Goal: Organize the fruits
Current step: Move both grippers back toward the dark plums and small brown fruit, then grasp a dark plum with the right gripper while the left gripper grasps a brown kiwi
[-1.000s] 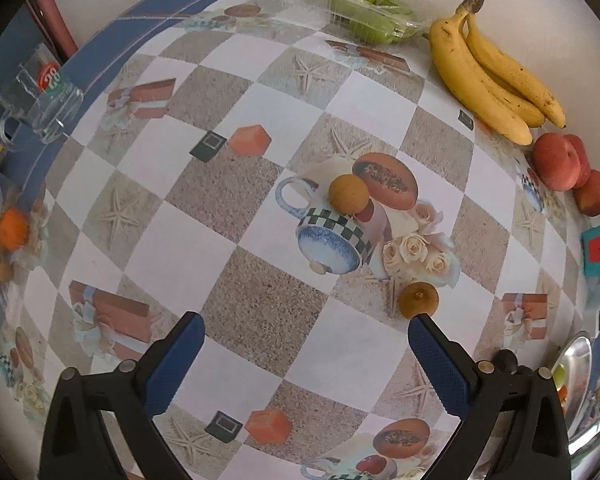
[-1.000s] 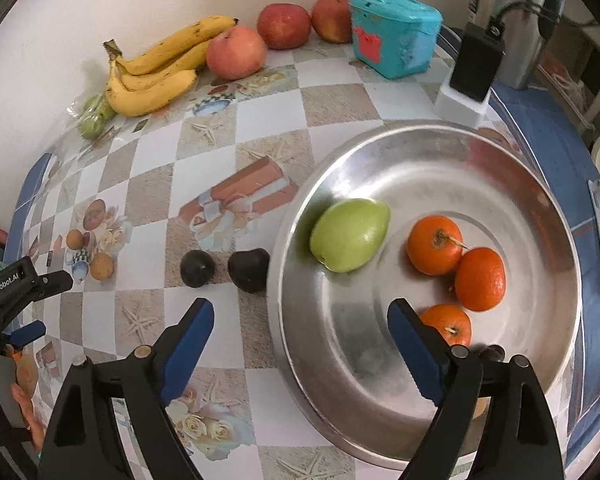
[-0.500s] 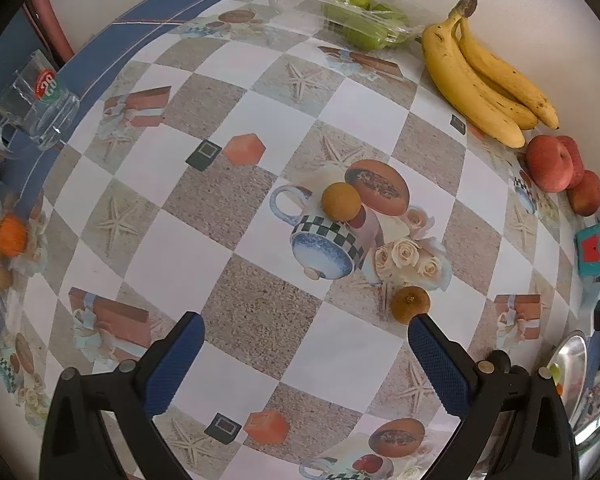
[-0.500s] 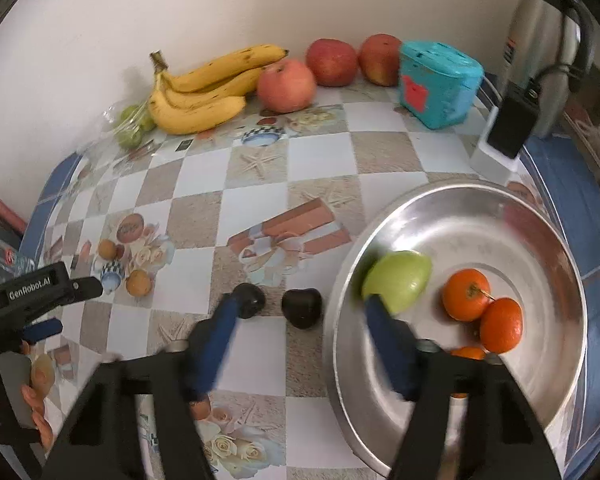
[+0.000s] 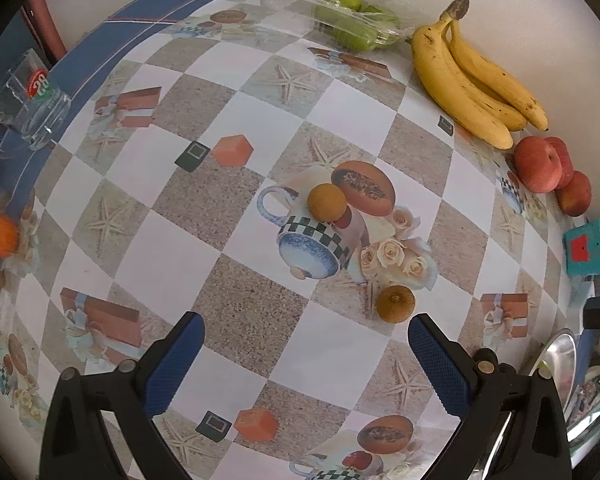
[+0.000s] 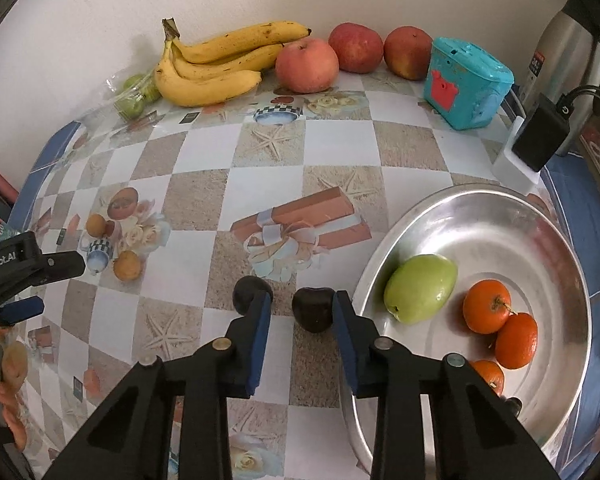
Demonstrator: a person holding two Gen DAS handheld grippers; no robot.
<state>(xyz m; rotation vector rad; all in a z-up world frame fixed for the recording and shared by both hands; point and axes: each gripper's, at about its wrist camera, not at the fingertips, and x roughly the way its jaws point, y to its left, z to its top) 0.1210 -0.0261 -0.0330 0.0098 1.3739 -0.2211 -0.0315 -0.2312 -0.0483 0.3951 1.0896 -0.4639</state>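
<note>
In the right wrist view my right gripper (image 6: 300, 314) is open, its jaws narrowed around a dark plum (image 6: 313, 309) on the table; the right pad is close to it, the left pad apart. A second dark plum (image 6: 247, 295) lies just left of the left finger. The steel bowl (image 6: 500, 220) to the right holds a green mango (image 6: 420, 294) and three oranges (image 6: 486, 306). In the left wrist view my left gripper (image 5: 306, 354) is open and empty above the tablecloth, with two small brown fruits ahead (image 5: 327, 203), (image 5: 395, 304).
Bananas (image 6: 216, 68), three apples (image 6: 307, 65) and a bag of green fruit (image 6: 134, 96) line the back wall. A teal box (image 6: 466, 84), a charger (image 6: 540, 136) and a kettle (image 6: 568, 52) stand at the right. A glass mug (image 5: 28, 108) stands at the left.
My right gripper has moved left from over the bowl to the dark plum, lowered toward it, and its jaws have narrowed. The left gripper has drawn back slightly.
</note>
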